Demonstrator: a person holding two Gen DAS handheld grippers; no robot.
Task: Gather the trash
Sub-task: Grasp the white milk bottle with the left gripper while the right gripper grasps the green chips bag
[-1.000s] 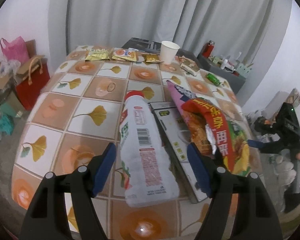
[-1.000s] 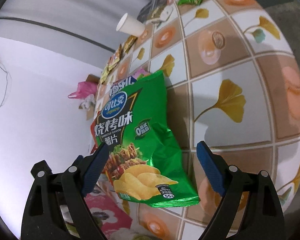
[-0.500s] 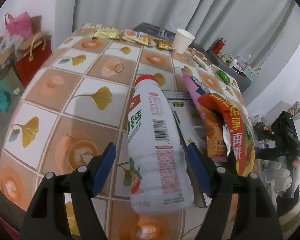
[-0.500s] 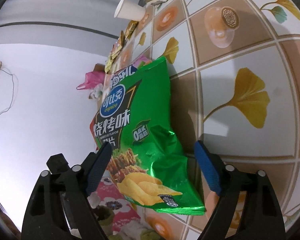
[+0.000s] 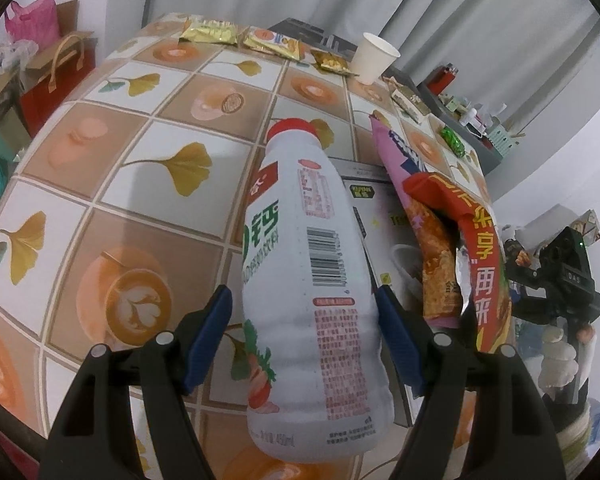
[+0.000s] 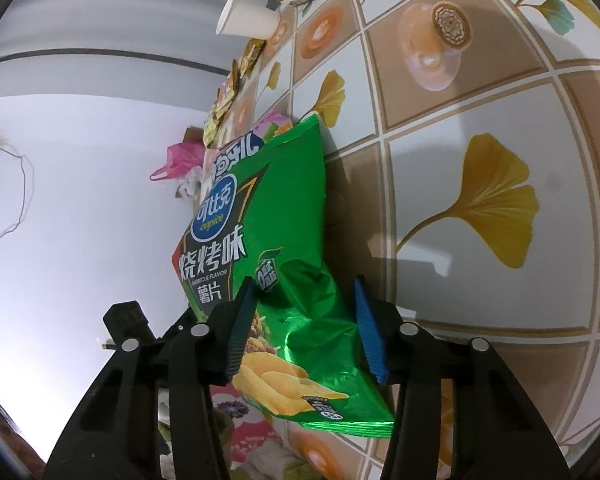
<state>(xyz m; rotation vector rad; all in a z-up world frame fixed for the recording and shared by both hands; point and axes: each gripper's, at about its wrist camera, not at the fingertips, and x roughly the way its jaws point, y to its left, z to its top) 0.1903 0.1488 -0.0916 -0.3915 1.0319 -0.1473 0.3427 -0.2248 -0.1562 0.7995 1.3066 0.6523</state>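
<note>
White plastic fills the middle of the left wrist view: a tall drink bottle with a red cap (image 5: 312, 280) lies on the table covered in a brown-and-cream tiled cloth printed with ginkgo leaves and coffee cups (image 5: 140, 168), its cap pointing away from the camera. The left gripper (image 5: 304, 332) has its blue-padded jaws spread to either side of the bottle's lower body, the right pad at the bottle's edge and the left one a little apart from it. Just right of the bottle, a red crumpled snack wrapper (image 5: 472, 240) and a pink packet (image 5: 396, 160) rest on a flat grey printed box (image 5: 376, 216). At the far edge stand a white paper cup (image 5: 374, 58) and several yellow foil snack packets (image 5: 240, 36). In the right wrist view, a shiny green potato-chip bag with a blue oval logo (image 6: 276, 248) lies on the same cloth, and the right gripper (image 6: 306, 324) has its jaws narrowed around the bag's crinkled lower half, both pads at the foil; whether they actually pinch it I cannot tell.
</note>
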